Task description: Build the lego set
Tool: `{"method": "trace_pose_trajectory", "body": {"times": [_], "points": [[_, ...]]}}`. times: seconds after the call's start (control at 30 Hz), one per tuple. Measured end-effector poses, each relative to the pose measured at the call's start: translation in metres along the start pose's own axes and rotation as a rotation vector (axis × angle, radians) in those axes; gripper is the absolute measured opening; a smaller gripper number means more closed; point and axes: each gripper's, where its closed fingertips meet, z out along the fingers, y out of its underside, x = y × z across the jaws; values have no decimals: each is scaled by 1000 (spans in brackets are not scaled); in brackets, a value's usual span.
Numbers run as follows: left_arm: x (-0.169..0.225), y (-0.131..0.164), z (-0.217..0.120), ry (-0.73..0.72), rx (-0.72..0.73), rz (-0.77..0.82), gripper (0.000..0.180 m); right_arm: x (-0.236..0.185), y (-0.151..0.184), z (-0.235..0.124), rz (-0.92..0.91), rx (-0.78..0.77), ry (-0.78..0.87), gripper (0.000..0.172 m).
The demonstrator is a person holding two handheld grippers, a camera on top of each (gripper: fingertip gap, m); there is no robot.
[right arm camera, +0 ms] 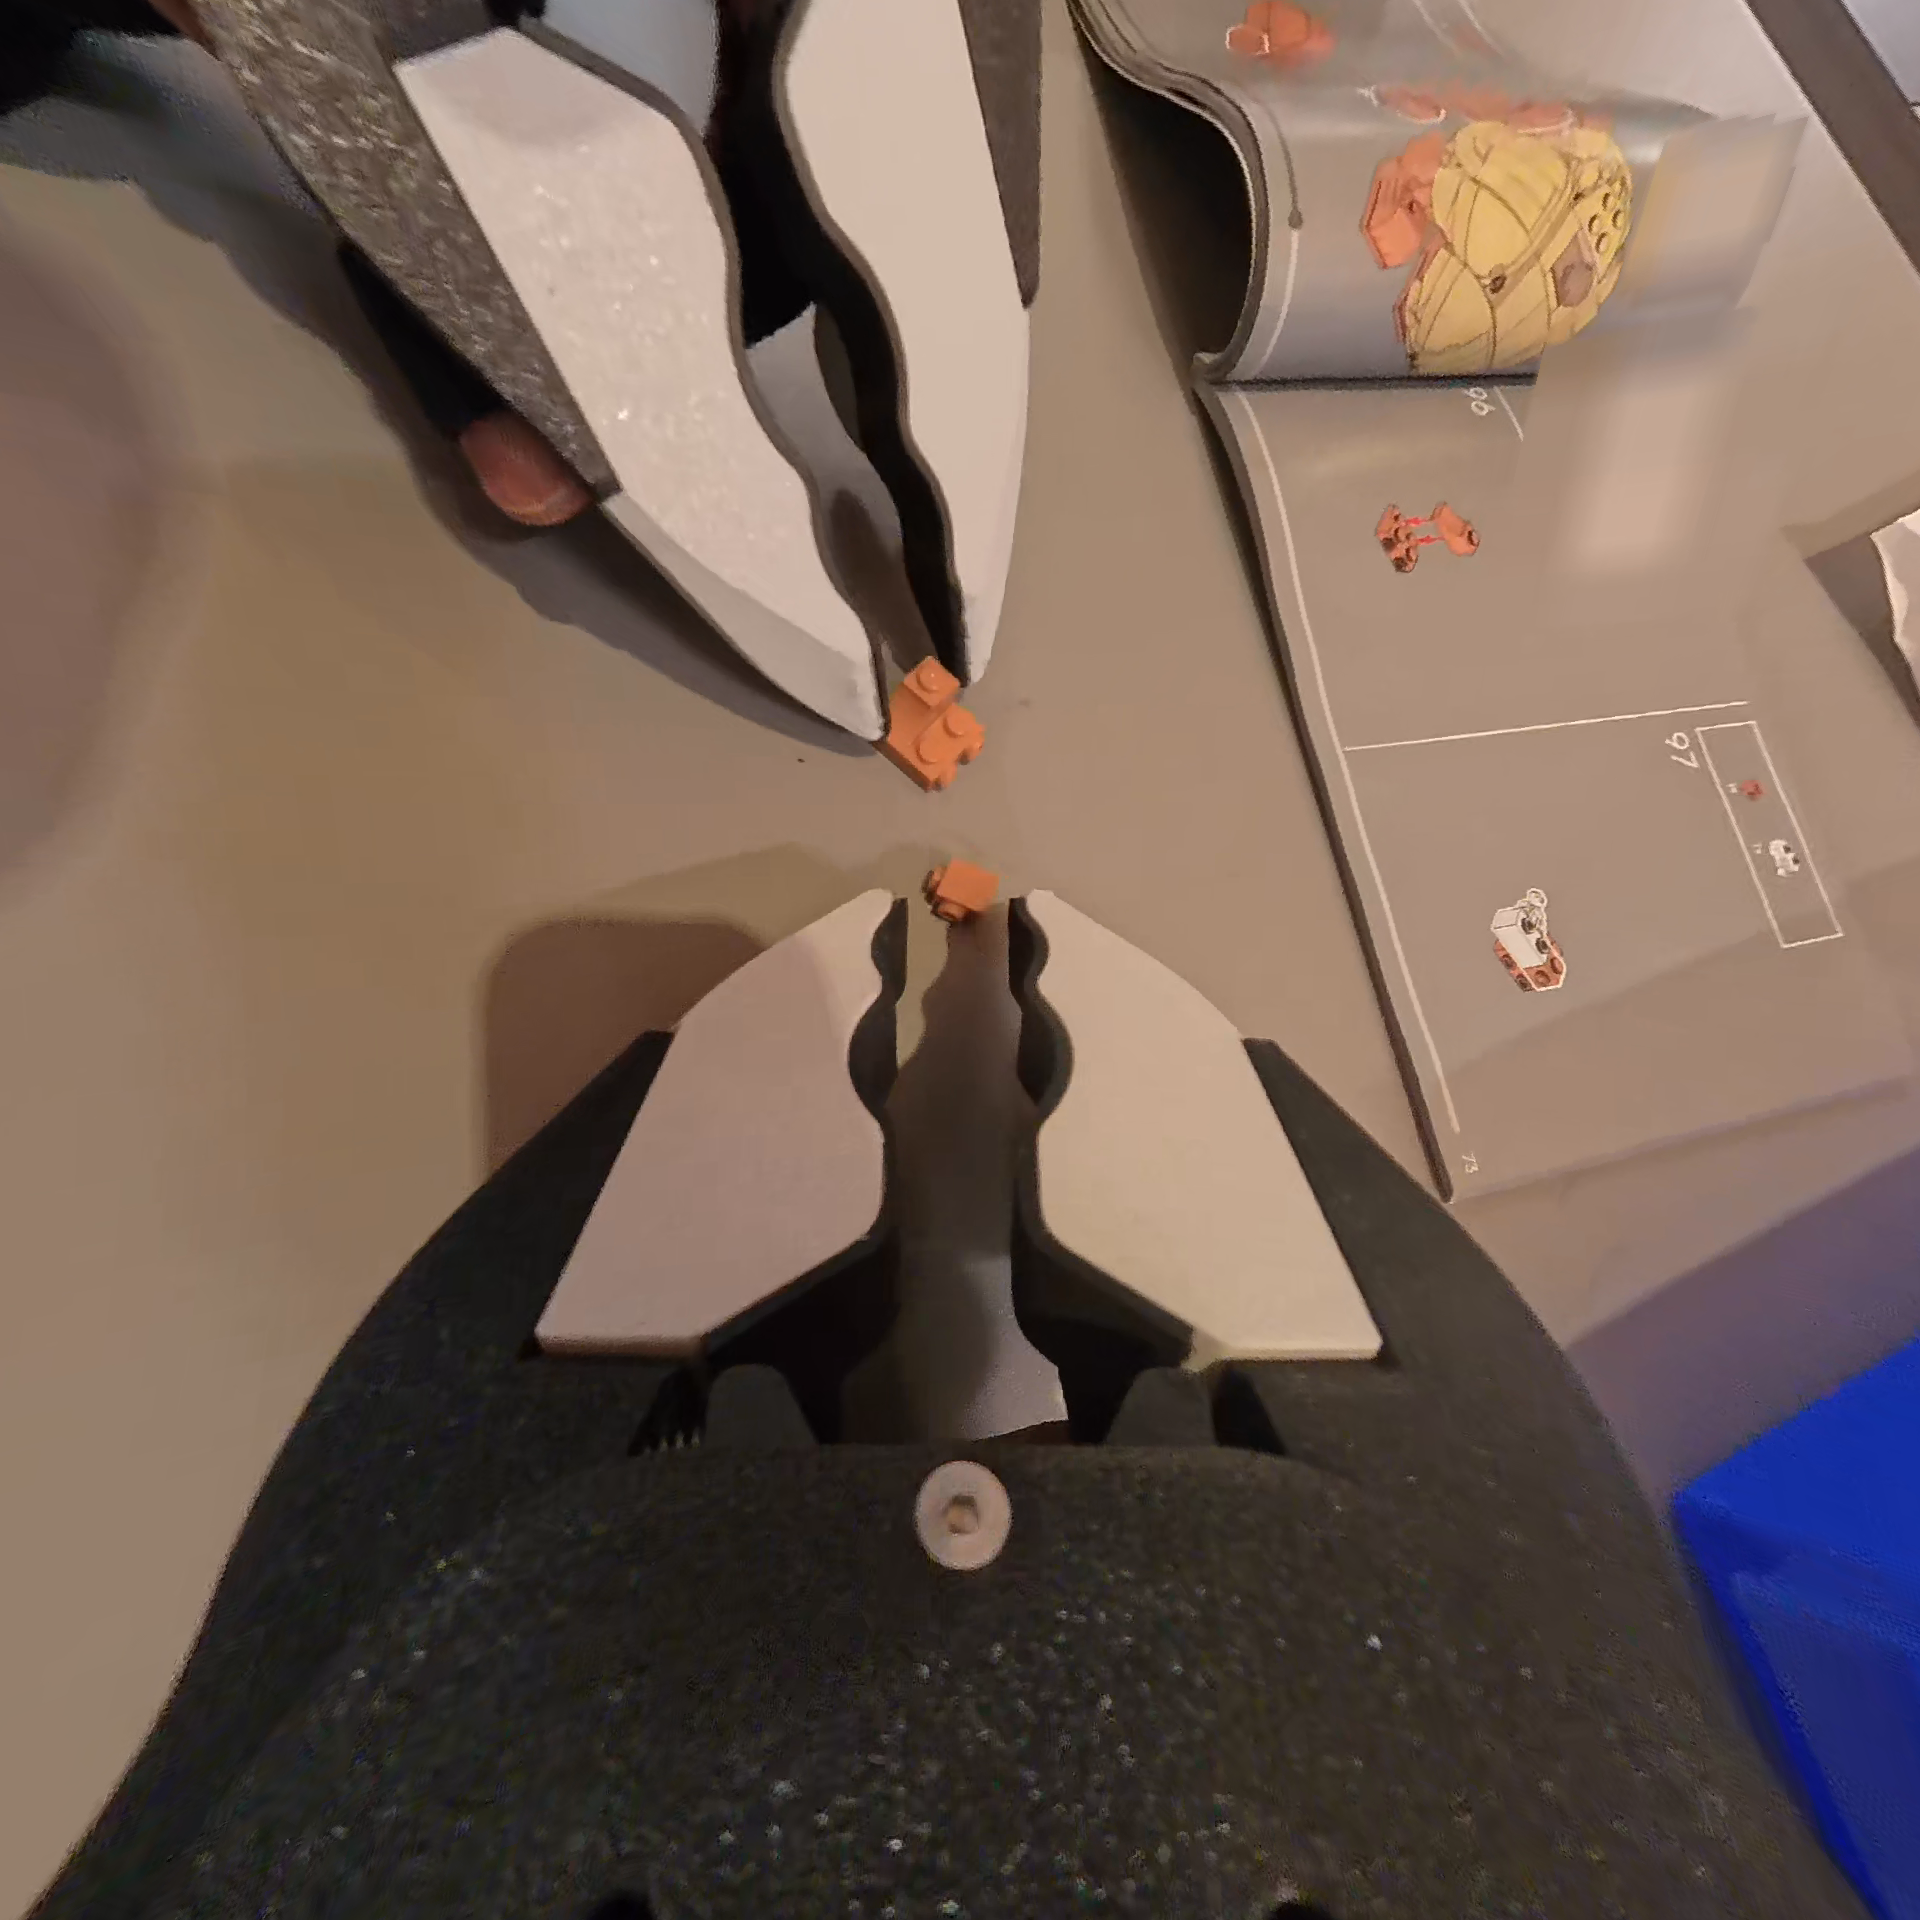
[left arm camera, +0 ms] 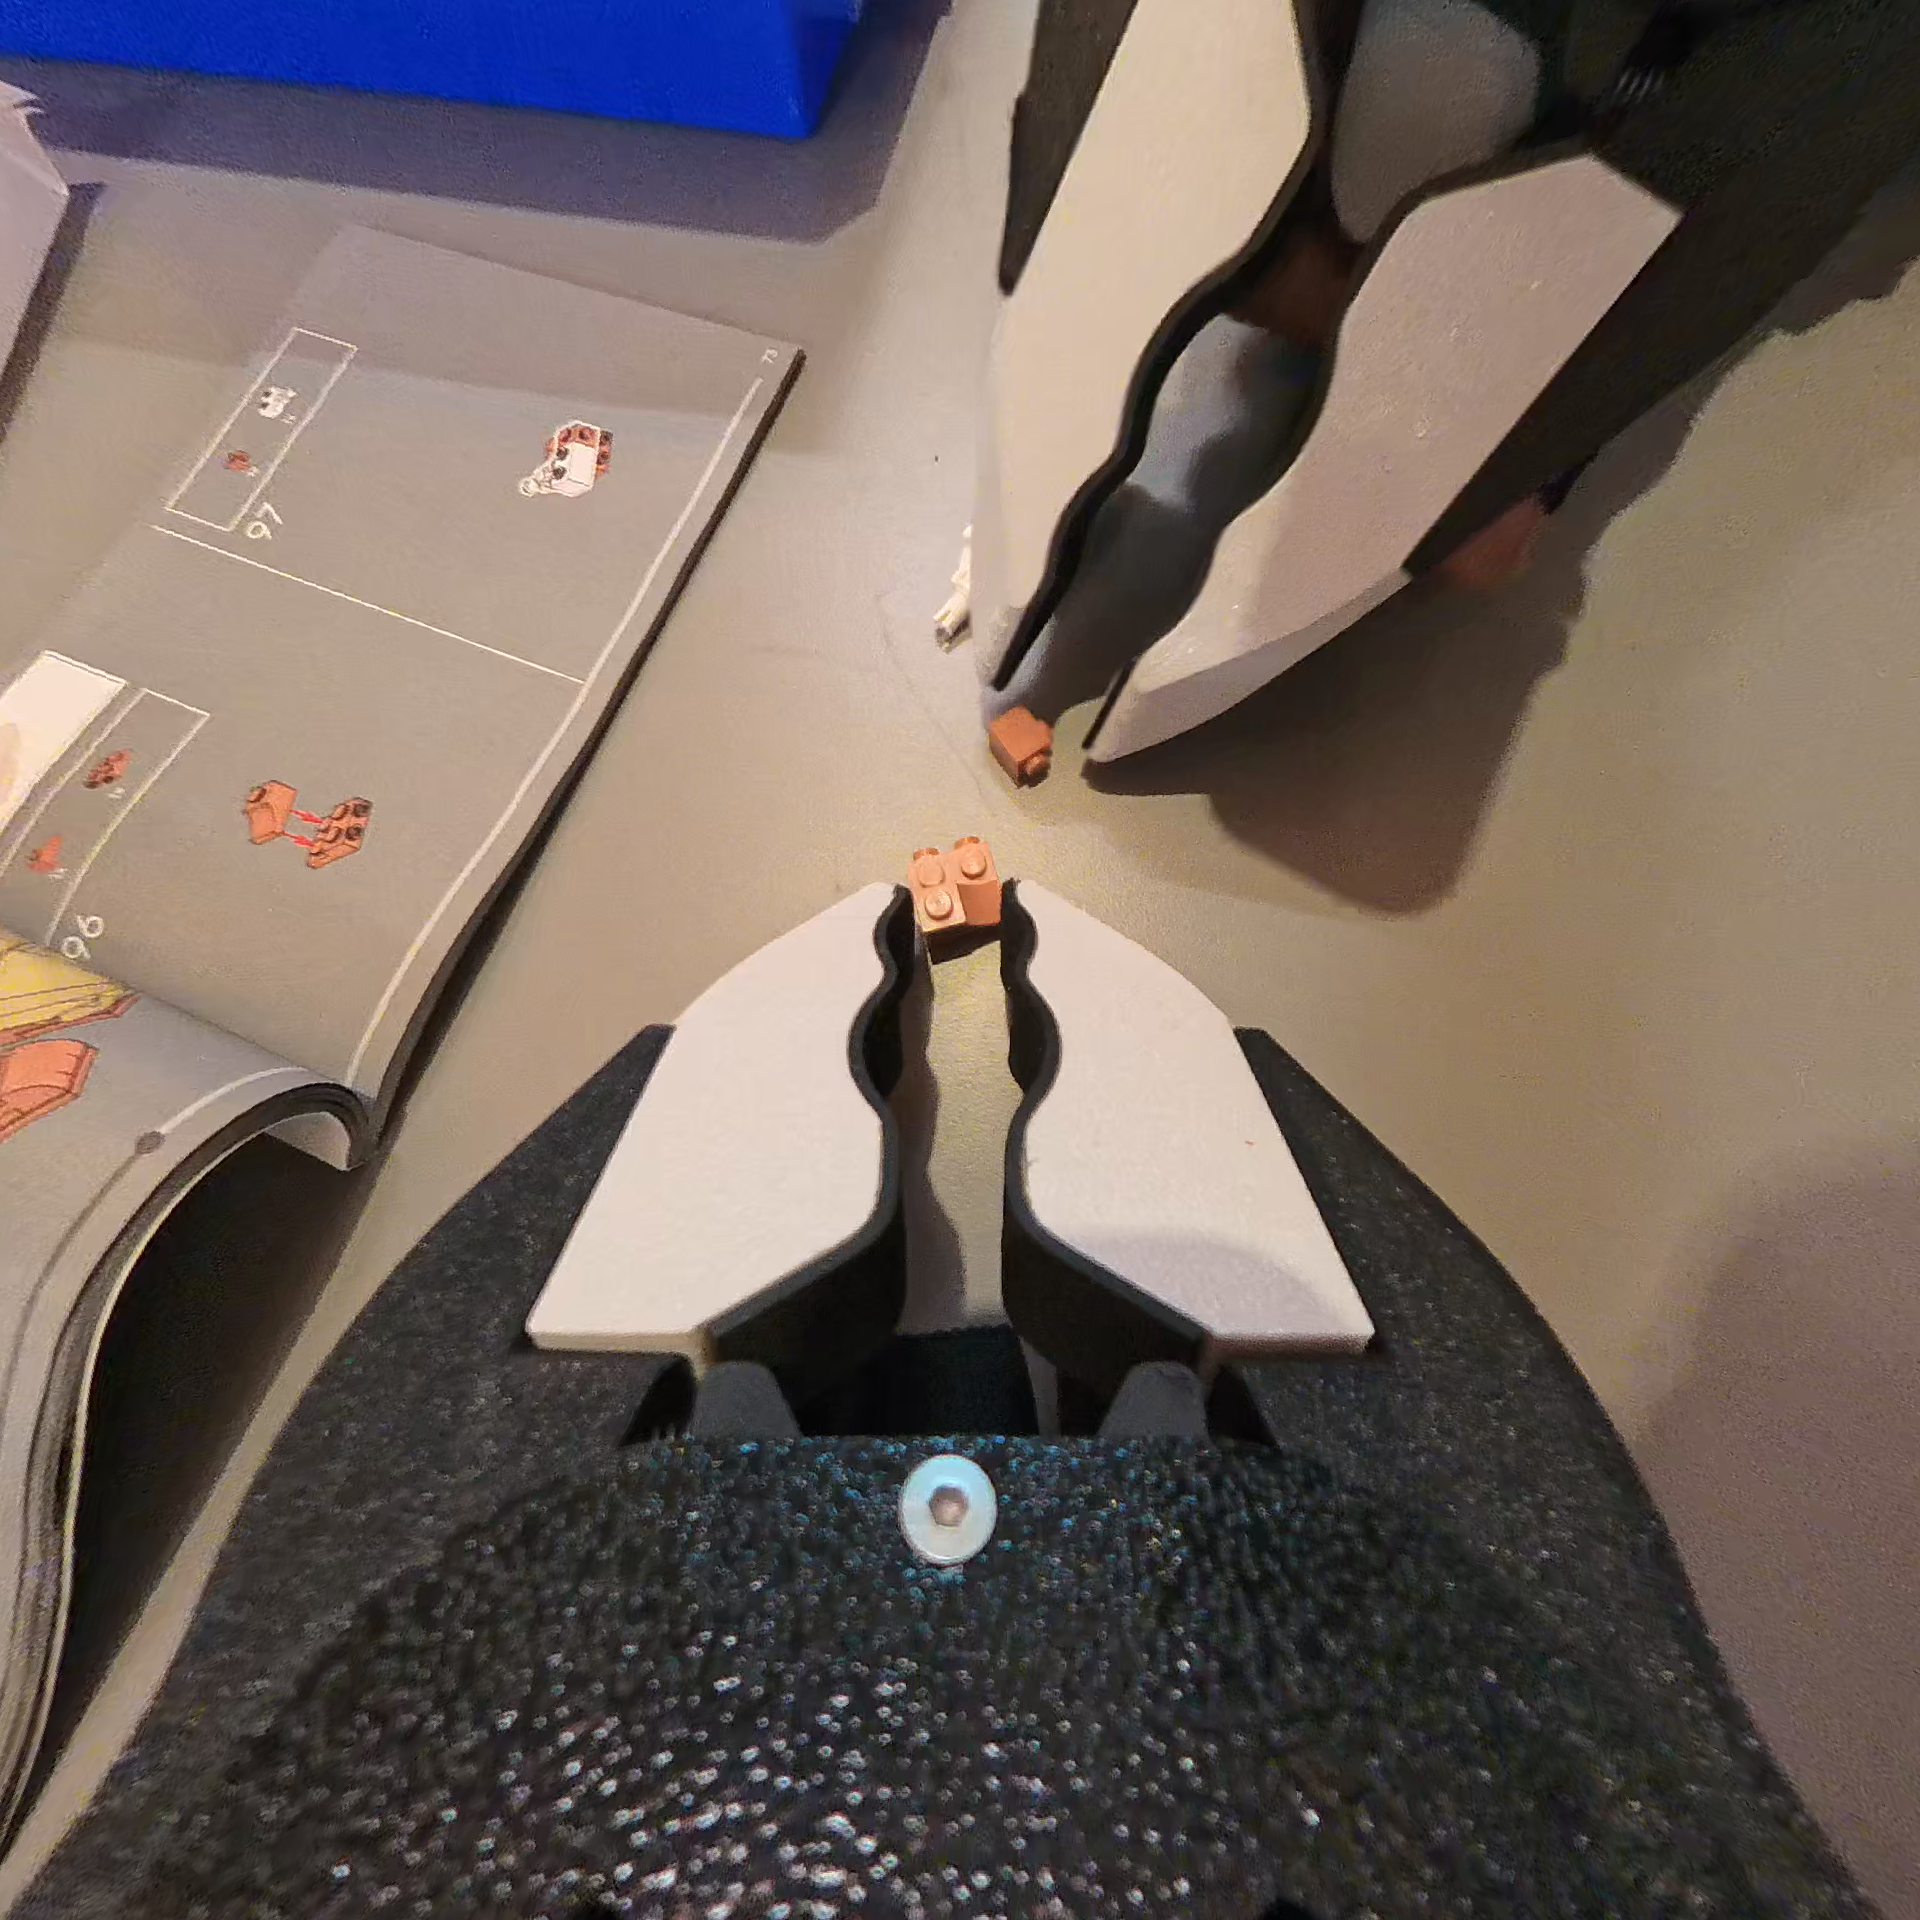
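My left gripper (left arm camera: pixel 956 896) is shut on an orange-brown stepped brick (left arm camera: pixel 954 902) with round studs, gripped at the very fingertips low over the grey table (left arm camera: pixel 1351 1039). The right wrist view shows the same brick (right arm camera: pixel 935 727) sticking out of the left gripper's tips (right arm camera: pixel 925 681). My right gripper (right arm camera: pixel 954 906) is open. A small orange-brown one-stud brick (right arm camera: pixel 961 891) lies on the table just at its tips, and neither pad presses on it. In the left wrist view this small brick (left arm camera: pixel 1021 740) lies by the right gripper's tips (left arm camera: pixel 1049 717). The two bricks are a short way apart.
An open instruction booklet (left arm camera: pixel 416 644) lies left of the left gripper and shows in the right wrist view (right arm camera: pixel 1558 831) at the right. A blue box (left arm camera: pixel 416 52) stands behind it, also at the lower right (right arm camera: pixel 1829 1610). A small white piece (left arm camera: pixel 954 608) lies near the right gripper. The gap from one gripper's tips to the other's is roughly 4 cm.
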Motion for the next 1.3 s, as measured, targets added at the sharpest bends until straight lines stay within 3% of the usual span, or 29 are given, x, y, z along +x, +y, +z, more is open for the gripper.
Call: {"method": "trace_pose_trajectory", "body": {"times": [0.4, 0.73, 0.9, 1.3], "points": [[0, -4, -11, -13, 55, 67, 17, -1, -2, 4, 66, -12, -63, 10], [33, -27, -16, 3, 276, 459, 27, -27, -30, -22, 295, 187, -463, 10], [48, -38, -21, 24, 393, 555, 22, -41, -40, -35, 405, 248, -656, 10], [49, -49, -26, -56, 474, 621, 11, -39, -46, -44, 501, 304, -756, 10]]}}
